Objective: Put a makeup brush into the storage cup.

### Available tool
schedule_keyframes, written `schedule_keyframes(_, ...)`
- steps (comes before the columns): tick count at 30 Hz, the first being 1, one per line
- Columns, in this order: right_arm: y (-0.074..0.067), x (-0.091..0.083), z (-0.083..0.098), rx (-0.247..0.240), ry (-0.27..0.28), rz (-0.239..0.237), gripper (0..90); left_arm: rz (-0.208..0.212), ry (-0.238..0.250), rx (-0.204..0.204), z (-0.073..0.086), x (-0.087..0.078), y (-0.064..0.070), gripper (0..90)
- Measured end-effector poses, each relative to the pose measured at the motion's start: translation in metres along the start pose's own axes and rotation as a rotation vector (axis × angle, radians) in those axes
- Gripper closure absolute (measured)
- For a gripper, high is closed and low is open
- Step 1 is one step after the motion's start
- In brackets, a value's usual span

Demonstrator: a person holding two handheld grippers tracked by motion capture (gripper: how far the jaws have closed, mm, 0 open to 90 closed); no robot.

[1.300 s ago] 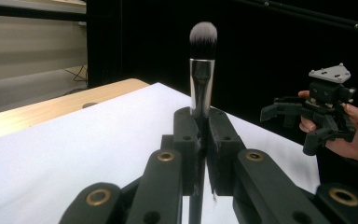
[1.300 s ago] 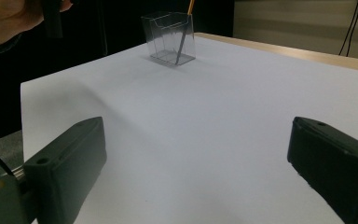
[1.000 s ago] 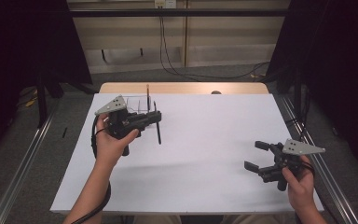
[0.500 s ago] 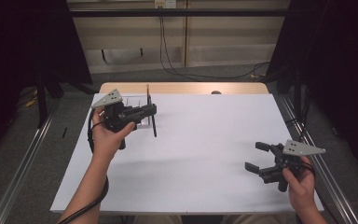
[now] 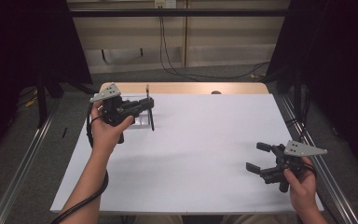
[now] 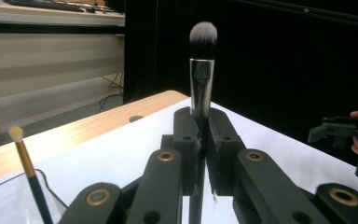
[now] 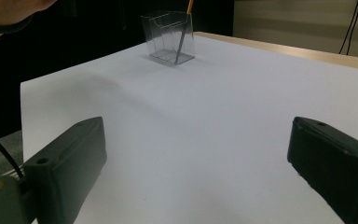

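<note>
White sheet (image 5: pixel 200 149) over wood table (image 5: pixel 186 87). Far left, left gripper (image 5: pixel 145 105) raised, clamped on makeup brush (image 6: pixel 202 65), bristles up, beside clear holder (image 7: pixel 168 37) with thin brush (image 6: pixel 28 172). Near right, right gripper (image 5: pixel 257 157) low, jaws wide, nothing between.

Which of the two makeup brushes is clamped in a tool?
The larger brush with the silver ferrule and dark, white-tipped bristles, held upright between the left tool's shut jaws. The thinner brush with the pale tip stands free in the clear holder.
</note>
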State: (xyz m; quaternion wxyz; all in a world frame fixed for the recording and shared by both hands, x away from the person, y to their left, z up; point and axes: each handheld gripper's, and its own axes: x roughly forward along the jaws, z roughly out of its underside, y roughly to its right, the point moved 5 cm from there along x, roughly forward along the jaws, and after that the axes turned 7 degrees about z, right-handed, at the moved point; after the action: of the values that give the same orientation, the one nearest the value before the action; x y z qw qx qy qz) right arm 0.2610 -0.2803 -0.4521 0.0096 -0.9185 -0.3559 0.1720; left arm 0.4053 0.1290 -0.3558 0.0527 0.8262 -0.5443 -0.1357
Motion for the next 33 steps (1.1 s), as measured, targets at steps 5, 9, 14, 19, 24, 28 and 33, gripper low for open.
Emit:
schedule_keyframes(5, 0.000, 0.000, 0.000, -0.003, -0.002, -0.001, 4.5, -0.019, 0.007, 0.004, -0.003, -0.001, -0.006, 83.8)
schedule_keyframes(9, 0.000, 0.000, 0.000, -0.004, -0.003, -0.001, 4.5, -0.030, 0.005, 0.003, -0.005, -0.002, -0.010, 83.8)
schedule_keyframes(14, 0.000, 0.000, 0.001, -0.005, -0.005, 0.001, 4.5, -0.050, 0.005, 0.007, -0.007, -0.002, -0.016, 83.8)
schedule_keyframes(19, 0.000, -0.001, 0.001, -0.004, -0.004, 0.002, 4.5, -0.069, 0.010, 0.007, -0.009, -0.002, -0.022, 83.9)
schedule_keyframes(24, 0.000, -0.002, 0.001, -0.005, -0.007, 0.004, 4.5, -0.095, 0.007, 0.016, -0.011, -0.001, -0.028, 83.8)
schedule_keyframes(28, 0.000, -0.002, 0.001, -0.008, -0.004, 0.003, 4.5, -0.111, 0.013, 0.019, -0.012, 0.000, -0.032, 83.8)
schedule_keyframes(33, 0.000, -0.002, 0.001, -0.007, 0.001, 0.006, 4.5, -0.140, 0.014, 0.023, -0.012, 0.001, -0.039, 83.8)
